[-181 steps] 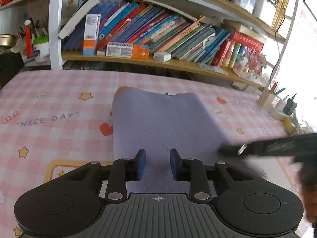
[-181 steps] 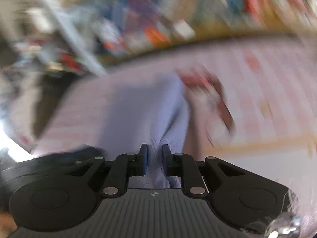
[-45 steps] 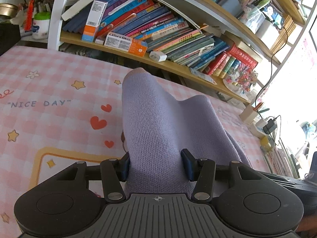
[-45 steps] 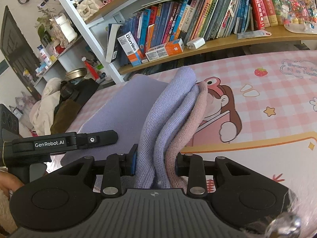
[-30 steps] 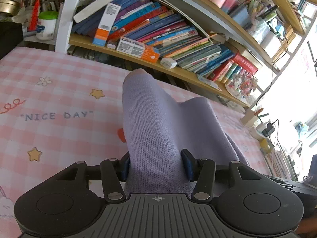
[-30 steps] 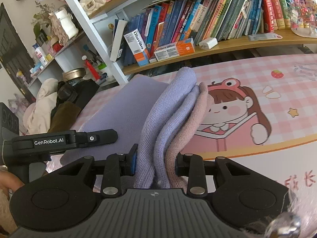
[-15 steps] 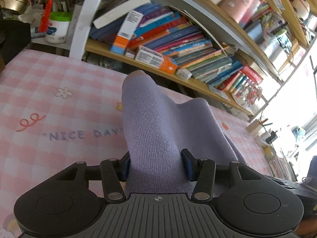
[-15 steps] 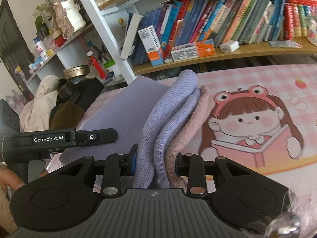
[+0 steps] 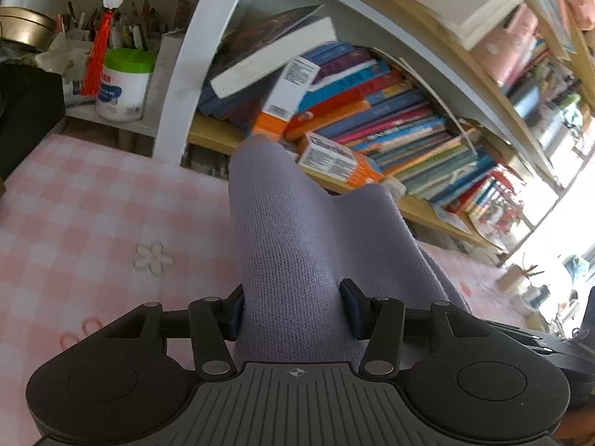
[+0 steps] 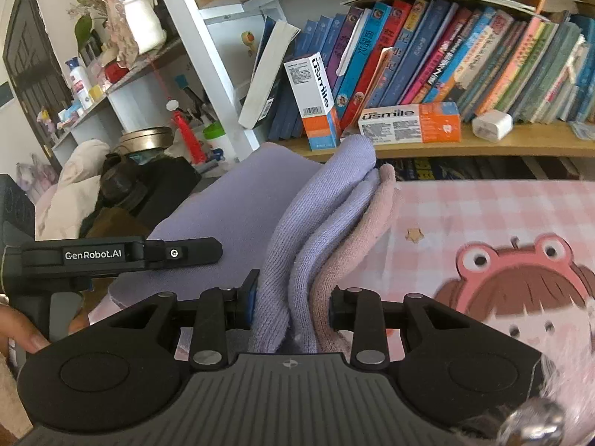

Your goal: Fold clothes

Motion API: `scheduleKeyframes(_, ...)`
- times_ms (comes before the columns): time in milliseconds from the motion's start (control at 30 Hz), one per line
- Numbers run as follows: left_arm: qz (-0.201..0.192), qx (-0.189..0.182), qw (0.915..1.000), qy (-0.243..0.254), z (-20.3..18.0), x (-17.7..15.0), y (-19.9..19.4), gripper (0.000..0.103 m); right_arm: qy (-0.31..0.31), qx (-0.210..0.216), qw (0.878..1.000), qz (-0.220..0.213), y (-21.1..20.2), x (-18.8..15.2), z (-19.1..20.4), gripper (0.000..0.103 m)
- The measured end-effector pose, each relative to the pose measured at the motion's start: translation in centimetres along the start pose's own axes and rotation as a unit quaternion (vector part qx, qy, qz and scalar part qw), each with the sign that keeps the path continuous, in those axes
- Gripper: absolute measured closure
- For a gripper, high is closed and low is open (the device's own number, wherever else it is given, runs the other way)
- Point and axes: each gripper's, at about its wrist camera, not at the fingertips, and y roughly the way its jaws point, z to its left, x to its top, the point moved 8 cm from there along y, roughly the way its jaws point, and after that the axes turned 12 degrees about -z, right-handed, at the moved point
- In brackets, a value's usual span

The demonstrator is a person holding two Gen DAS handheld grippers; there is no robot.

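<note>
A folded lavender knit garment (image 9: 305,238) is held off the pink checked tablecloth (image 9: 93,215) by both grippers. My left gripper (image 9: 293,306) is shut on one thick folded edge of it, the cloth bulging up between the blue pads. In the right wrist view my right gripper (image 10: 292,306) is shut on the other edge of the lavender garment (image 10: 319,223), where lavender layers and a pink inner layer bunch together. The left gripper's black body (image 10: 119,254) shows at the left, with a hand (image 10: 22,334) below it. The cloth sags flat between the two grippers.
A bookshelf (image 9: 372,130) packed with books and orange toothpaste boxes (image 10: 409,120) runs along the table's far edge. A white shelf post (image 9: 186,74) stands at the left, with jars and a dark bag (image 10: 148,186) beyond. The tablecloth carries a cartoon girl print (image 10: 520,290).
Both grippers have carried the folded garment toward the far left of the table, closer to the bookshelf. Their hold on the cloth is unchanged since 1.5 s ago.
</note>
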Motion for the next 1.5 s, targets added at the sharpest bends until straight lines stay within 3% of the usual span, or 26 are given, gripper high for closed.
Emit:
scheduleKeyframes(400, -0.016, 0.017, 0.9997, 0.008, 2.2, 2.3, 4.1, 0.054, -0.03, 0.021, 0.999, -0.01, 6.2, 1.7, -1.6, 0.073)
scheduleKeyframes(667, 0.029, 0.05, 0.9983, -0.002, 4.7, -0.3, 6.9, 0.047, -0.017, -0.001, 0.999, 0.032, 9.5, -1.2, -3.8, 0.065)
scheduleKeyframes(800, 0.025, 0.049, 0.9985, -0.001, 5.1, -0.5, 6.5, 0.044, 0.036, -0.01, 0.999, 0.032, 9.4, -1.6, -5.2, 0.051)
scheduleKeyframes(900, 0.022, 0.059, 0.998, 0.005, 5.2, -0.3, 6.1, 0.038, 0.061, -0.026, 0.997, 0.042, 9.1, -1.9, -6.2, 0.032)
scheduleKeyframes(967, 0.019, 0.066, 0.9976, 0.008, 5.2, -0.1, 5.8, 0.034, 0.066, -0.042, 0.996, 0.042, 8.8, -1.9, -6.5, 0.026)
scheduleKeyframes(1500, -0.001, 0.103, 0.9942, 0.031, 4.2, -0.5, 1.6, 0.033, 0.052, -0.119, 0.991, 0.034, 4.3, -0.9, -6.9, 0.018)
